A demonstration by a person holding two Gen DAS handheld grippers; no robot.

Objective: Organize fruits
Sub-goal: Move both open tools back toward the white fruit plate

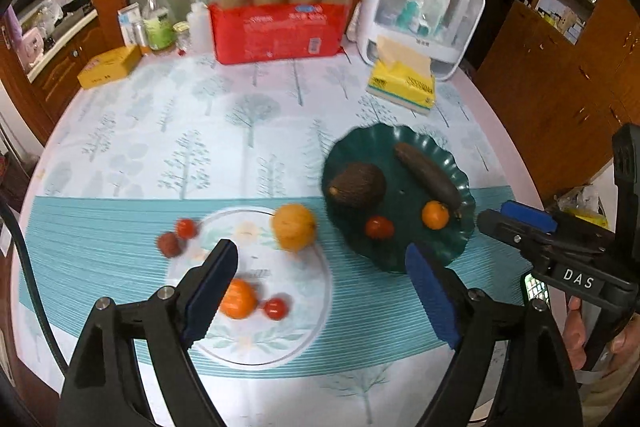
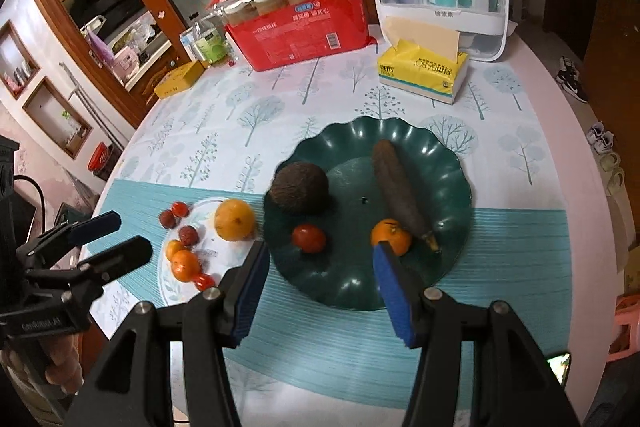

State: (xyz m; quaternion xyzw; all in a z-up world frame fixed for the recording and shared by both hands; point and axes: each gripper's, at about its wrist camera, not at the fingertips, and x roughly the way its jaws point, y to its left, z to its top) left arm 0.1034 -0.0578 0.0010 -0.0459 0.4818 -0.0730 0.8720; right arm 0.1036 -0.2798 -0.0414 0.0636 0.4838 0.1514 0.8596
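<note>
Both the left tool (image 1: 320, 291) and right tool (image 2: 318, 283) hover wide open, gripping nothing. Near the counter's front edge, a scalloped dark green plate (image 2: 348, 287) holds a rough brown avocado (image 2: 298, 189), a long dark banana (image 2: 398, 191), a glossy tomato (image 2: 308, 238) and a small tangerine (image 2: 390, 235). Beside it, a clear glass plate (image 1: 312, 291) carries a round yellow orange (image 1: 294, 227) and a mandarin (image 1: 239, 299).

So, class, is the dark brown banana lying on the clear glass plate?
No, the banana lies on the green plate, beside the small orange, not on the glass plate.

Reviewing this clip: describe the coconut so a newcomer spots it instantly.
Find the green plate on the table's right side. The coconut sits at its left edge, nearest the clear plate. It is the only round, brown, hairy thing; the other dark item there is long.
</note>
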